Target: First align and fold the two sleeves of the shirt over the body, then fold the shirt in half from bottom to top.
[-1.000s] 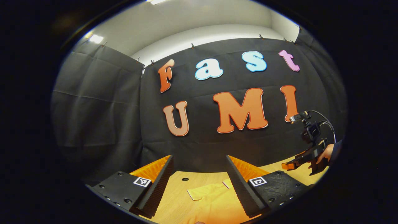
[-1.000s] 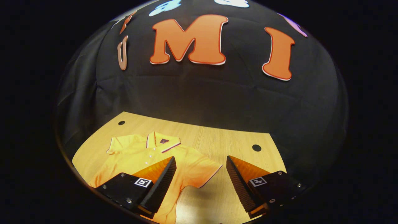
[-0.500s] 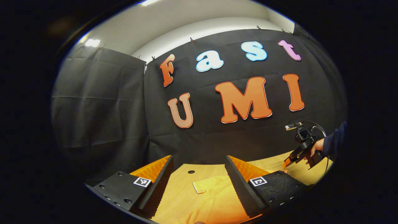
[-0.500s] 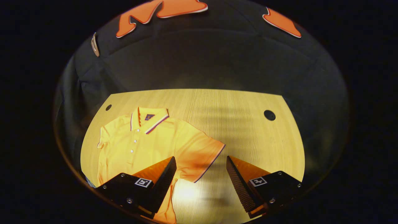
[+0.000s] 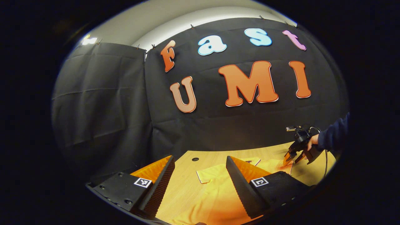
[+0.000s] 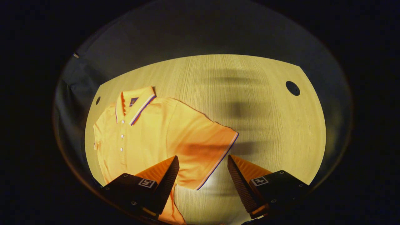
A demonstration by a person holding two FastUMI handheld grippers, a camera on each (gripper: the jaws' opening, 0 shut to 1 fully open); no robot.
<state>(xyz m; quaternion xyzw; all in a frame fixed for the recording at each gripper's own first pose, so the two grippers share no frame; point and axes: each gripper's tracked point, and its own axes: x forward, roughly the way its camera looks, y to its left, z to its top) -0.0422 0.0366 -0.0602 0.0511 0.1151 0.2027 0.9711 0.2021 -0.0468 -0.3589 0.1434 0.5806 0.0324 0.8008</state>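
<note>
Shirt (image 6: 150,134) flat on table (image 6: 250,103) — unfolded

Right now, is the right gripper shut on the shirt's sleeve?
No: the right gripper is open above the sleeve, which lies flat on the table.

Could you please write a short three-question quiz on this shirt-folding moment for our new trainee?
1. True or false: the right claw is already shut on the sleeve.
2. Which part of the shirt lies between the right claw's open fingers: A collar, B sleeve hem, C buttons?
3. Fill in: the shirt lies flat on the wooden ____.

Key: 1 false, both claws are open and the left claw hangs above the shirt's other side; 2 B; 3 table.
</note>
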